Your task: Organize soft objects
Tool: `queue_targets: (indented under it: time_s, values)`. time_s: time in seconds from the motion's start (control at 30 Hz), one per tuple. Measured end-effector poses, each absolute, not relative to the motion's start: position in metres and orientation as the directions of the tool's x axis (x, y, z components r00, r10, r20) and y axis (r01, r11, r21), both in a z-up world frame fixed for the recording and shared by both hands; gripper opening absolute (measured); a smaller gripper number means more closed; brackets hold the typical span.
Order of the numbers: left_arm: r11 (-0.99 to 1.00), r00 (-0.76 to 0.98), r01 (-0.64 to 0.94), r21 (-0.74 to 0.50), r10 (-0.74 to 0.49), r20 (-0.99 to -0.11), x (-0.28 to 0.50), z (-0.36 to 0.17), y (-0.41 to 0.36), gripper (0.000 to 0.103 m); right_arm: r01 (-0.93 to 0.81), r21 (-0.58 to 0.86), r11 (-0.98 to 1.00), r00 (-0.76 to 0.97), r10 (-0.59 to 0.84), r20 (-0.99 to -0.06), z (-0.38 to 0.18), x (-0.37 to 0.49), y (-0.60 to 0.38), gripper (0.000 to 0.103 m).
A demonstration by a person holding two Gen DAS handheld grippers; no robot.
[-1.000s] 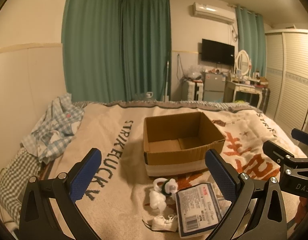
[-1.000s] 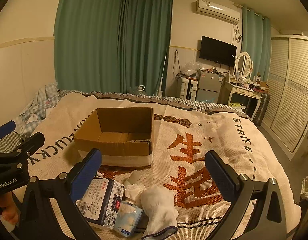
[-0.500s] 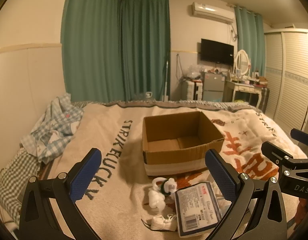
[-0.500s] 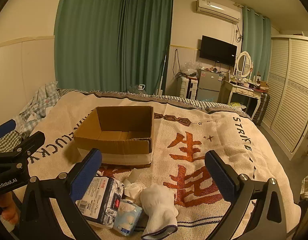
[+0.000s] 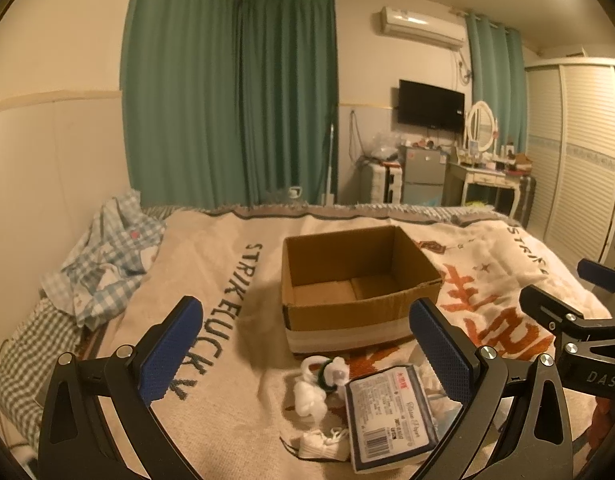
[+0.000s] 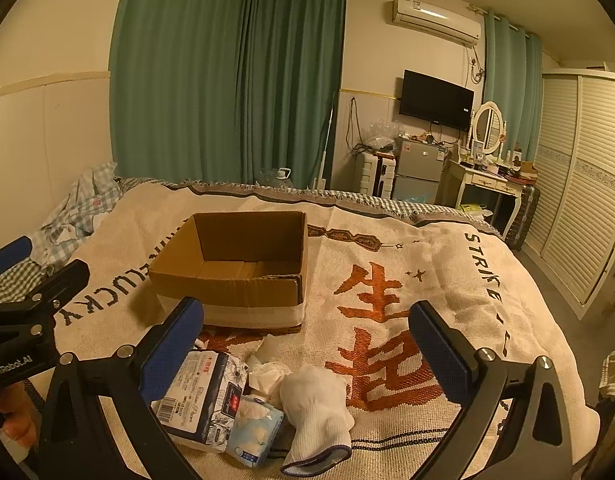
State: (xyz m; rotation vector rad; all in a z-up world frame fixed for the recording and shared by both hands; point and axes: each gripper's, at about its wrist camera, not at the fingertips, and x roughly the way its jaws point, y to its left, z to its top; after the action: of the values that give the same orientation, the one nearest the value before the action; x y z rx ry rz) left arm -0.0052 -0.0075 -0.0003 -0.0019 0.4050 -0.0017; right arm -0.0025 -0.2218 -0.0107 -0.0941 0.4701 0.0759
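An open, empty cardboard box (image 5: 359, 292) (image 6: 235, 272) sits on the bed's blanket. In front of it lies a heap of soft things: a tissue pack (image 5: 391, 412) (image 6: 203, 396), a small white plush toy (image 5: 319, 384), a white sock (image 6: 315, 404), a small blue wipes pack (image 6: 255, 432) and crumpled white cloth (image 6: 267, 372). My left gripper (image 5: 307, 348) is open and empty, above and just short of the heap. My right gripper (image 6: 307, 348) is open and empty, above the sock and cloth.
A cream blanket (image 6: 387, 280) with orange characters covers the bed. Checked clothes (image 5: 103, 260) are piled at the bed's left side by the wall. Beyond the bed stand green curtains, a small fridge (image 6: 415, 176), a dressing table (image 6: 491, 180) and a wardrobe (image 6: 579, 184).
Almost nothing differs; both views drift very slightly. Both grippers stay open and the heap and box lie as before.
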Motion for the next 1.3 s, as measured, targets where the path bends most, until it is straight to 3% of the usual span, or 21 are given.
queue_targets:
  time_s: [0.47,0.63,0.77,0.9,1.3]
  values:
    - [1.0,0.916,0.006,-0.013,-0.011,-0.401,-0.01,0.019,-0.014,0.103,-0.097,-0.132,0.986,0.884,0.025,-0.466,0.014,-0.011,-0.224,0.103]
    - [0.999,0.86,-0.008,-0.039,-0.013,-0.51,0.01,0.001,-0.015,0.103,-0.113,-0.15,0.982,0.854,0.02,-0.519,0.001,0.007,-0.232,0.103]
    - [0.996,0.788,-0.009,-0.094,-0.051,-0.614,0.029,-0.031,-0.017,0.103,-0.132,-0.147,0.98,0.782,0.012,-0.624,-0.036,0.038,-0.243,0.103]
    - [0.993,0.689,0.0,-0.118,-0.086,-0.719,0.043,-0.068,-0.028,0.103,-0.153,-0.077,0.985,0.683,0.049,-0.729,-0.075,0.064,-0.252,0.096]
    - [0.985,0.527,0.095,-0.145,-0.173,-0.832,0.063,-0.125,-0.062,0.103,-0.158,0.011,0.987,0.502,0.09,-0.86,-0.153,0.095,-0.257,0.088]
